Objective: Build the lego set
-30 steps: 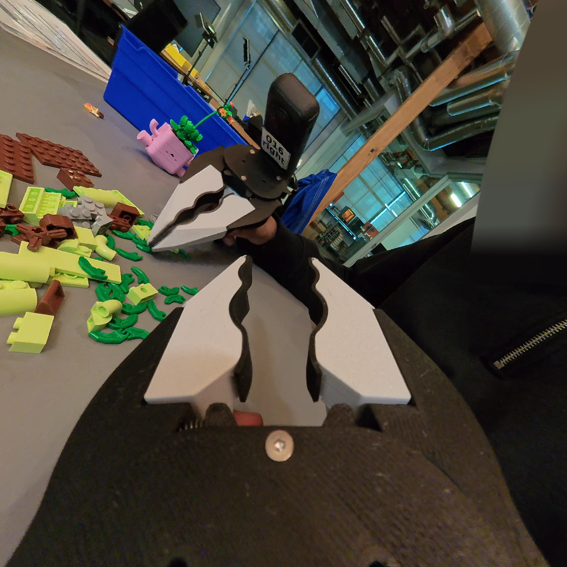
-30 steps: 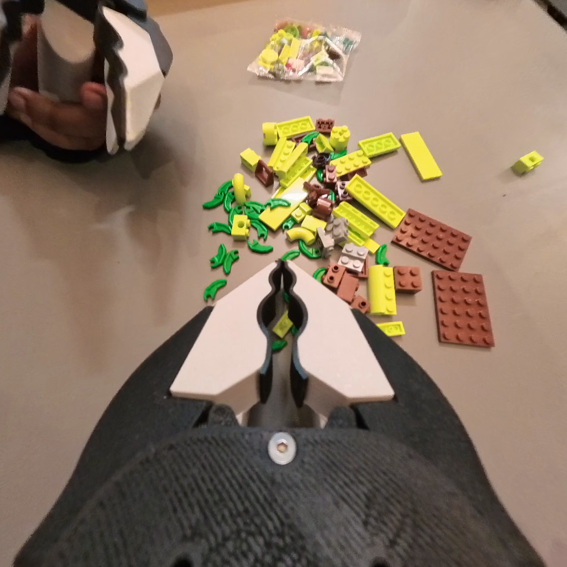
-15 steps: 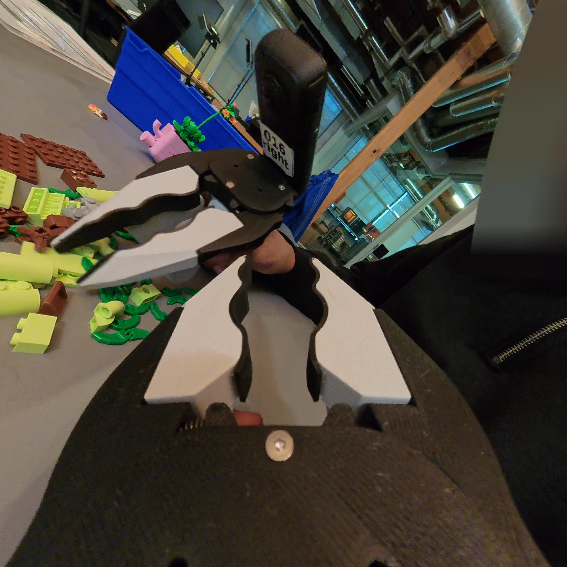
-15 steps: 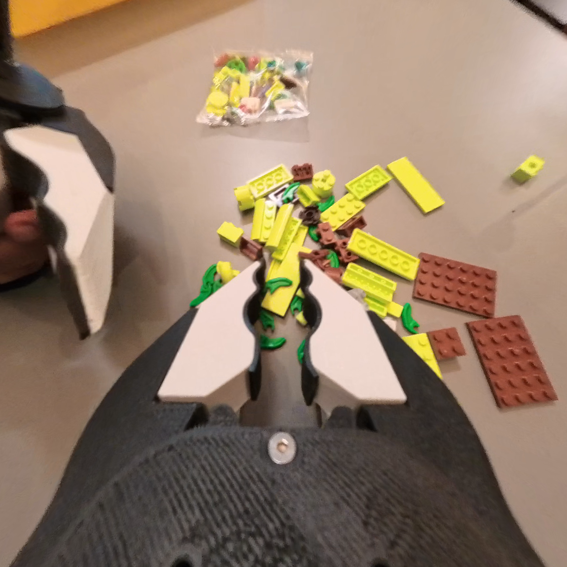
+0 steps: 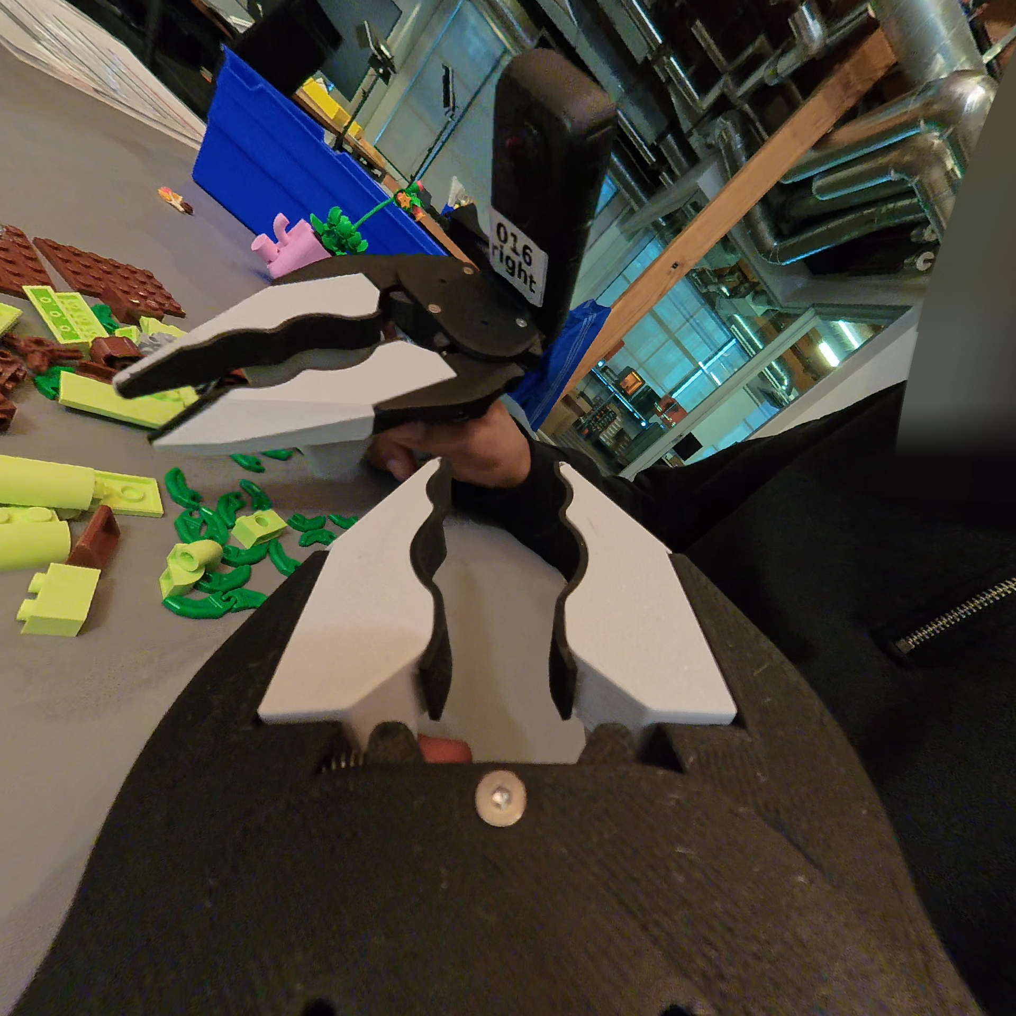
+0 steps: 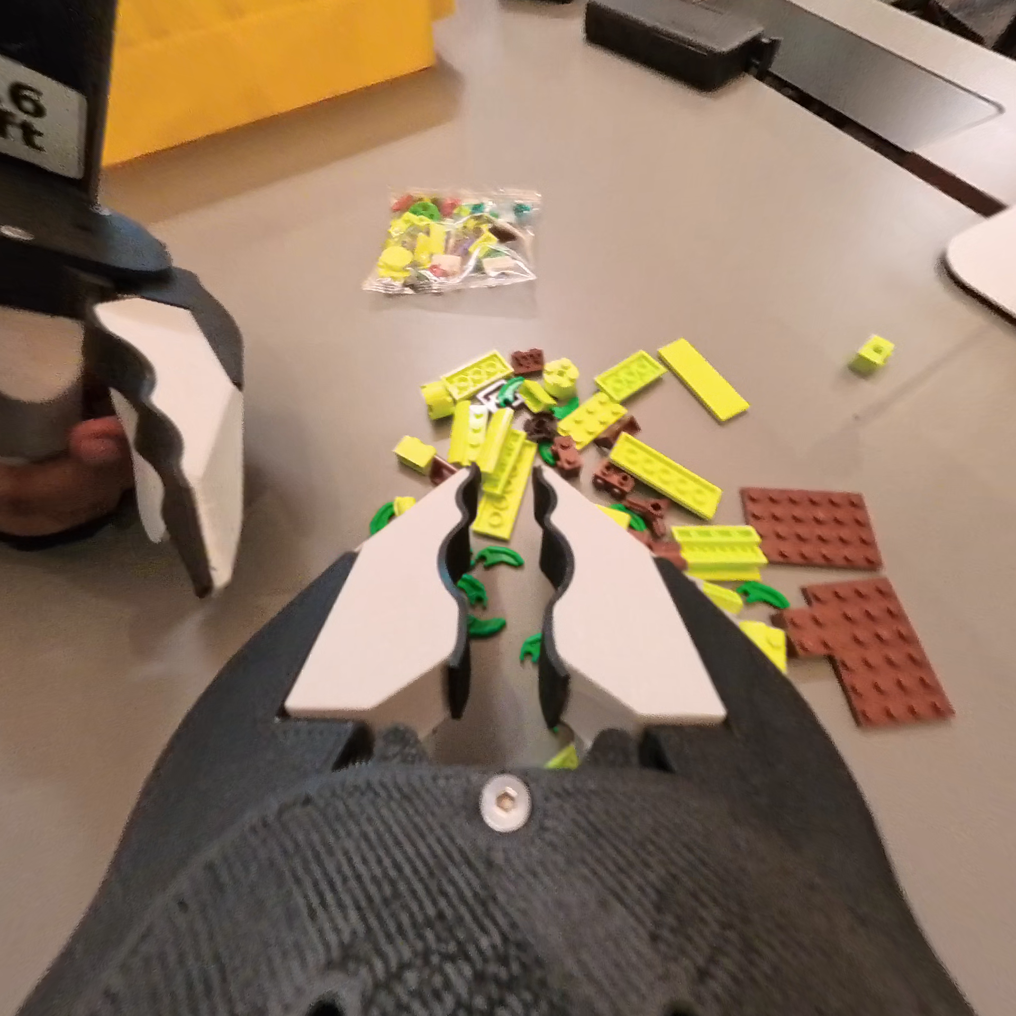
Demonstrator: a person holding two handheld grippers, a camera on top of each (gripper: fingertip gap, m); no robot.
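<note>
Now | right hand-held gripper [image 6: 504,484]: partly open, empty, over lime plate [image 6: 506,495] | left hand-held gripper [image 5: 500,473]: open, empty

A blue bin [image 5: 286,165] stands at the far edge of the grey table [image 5: 82,731]. A yellow box [image 6: 264,71] is at another edge. A flat black device [image 6: 676,44] lies near a white object [image 6: 984,264]. Metal pipes [image 5: 879,165] run along the ceiling.

- Grey table [image 6: 632,181], smooth top.
- Loose lime, brown and green bricks [image 6: 577,456] heaped mid-table.
- Two brown plates [image 6: 808,528] beside the heap.
- Sealed bag of parts [image 6: 453,242] farther back.
- Yellow bin [image 6: 264,66], blue bin [image 5: 291,170] at edges.
</note>
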